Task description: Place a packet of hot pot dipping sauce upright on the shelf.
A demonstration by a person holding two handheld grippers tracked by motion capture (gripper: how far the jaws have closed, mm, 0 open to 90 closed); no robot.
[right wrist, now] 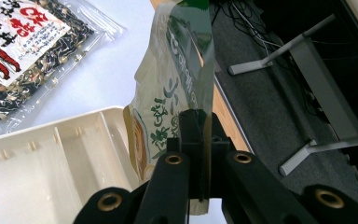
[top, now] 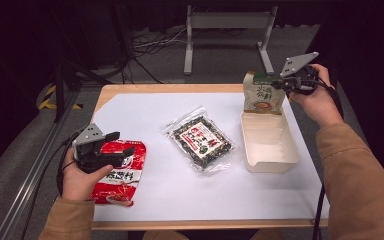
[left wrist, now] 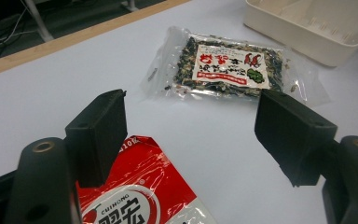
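A: Right tool [top: 286, 84] is clamped on the green pouch's [top: 263, 93] edge, holding it upright at the tray's [top: 270, 145] 12 o'clock rim.

B: Risk?

A: Thin pinch; the pouch may swing or slip, landing outside the tray on the tabletop [top: 145, 112]. Left tool [top: 111, 145], jaws apart, hovers over the red bag [top: 122, 175].

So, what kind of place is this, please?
Probably a lab or studio set up for recording, not a kitchen: a white sheet covers the table, cables lie on grey carpet, and the right gripper holds a pouch at a tray.
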